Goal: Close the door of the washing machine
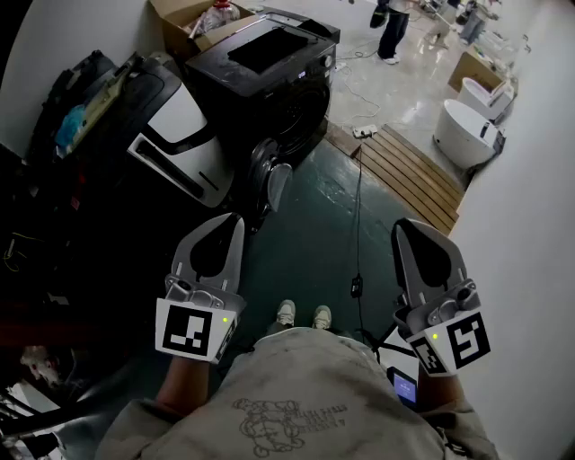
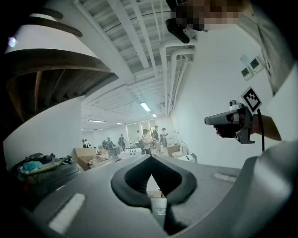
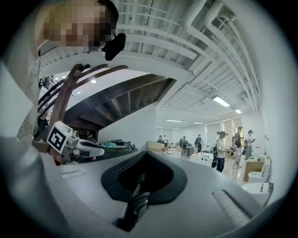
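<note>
A black washing machine (image 1: 269, 81) stands ahead on the dark green floor in the head view. Its round door (image 1: 272, 182) hangs open at the lower front, swung out toward me. My left gripper (image 1: 230, 223) is held low, short of the door and slightly left of it, jaws together and empty. My right gripper (image 1: 406, 226) hovers farther right over the floor, also shut and empty. Both gripper views point upward at the ceiling and the distant hall. The left gripper (image 2: 151, 162) and right gripper (image 3: 143, 158) show their pads closed together.
A black-and-white appliance (image 1: 171, 135) lies tilted left of the machine, with dark clutter beyond. A cardboard box (image 1: 193, 18) sits behind. A wooden pallet (image 1: 409, 171), white tubs (image 1: 467, 130) and a floor cable (image 1: 358, 225) lie right. A person (image 1: 393, 27) stands far off.
</note>
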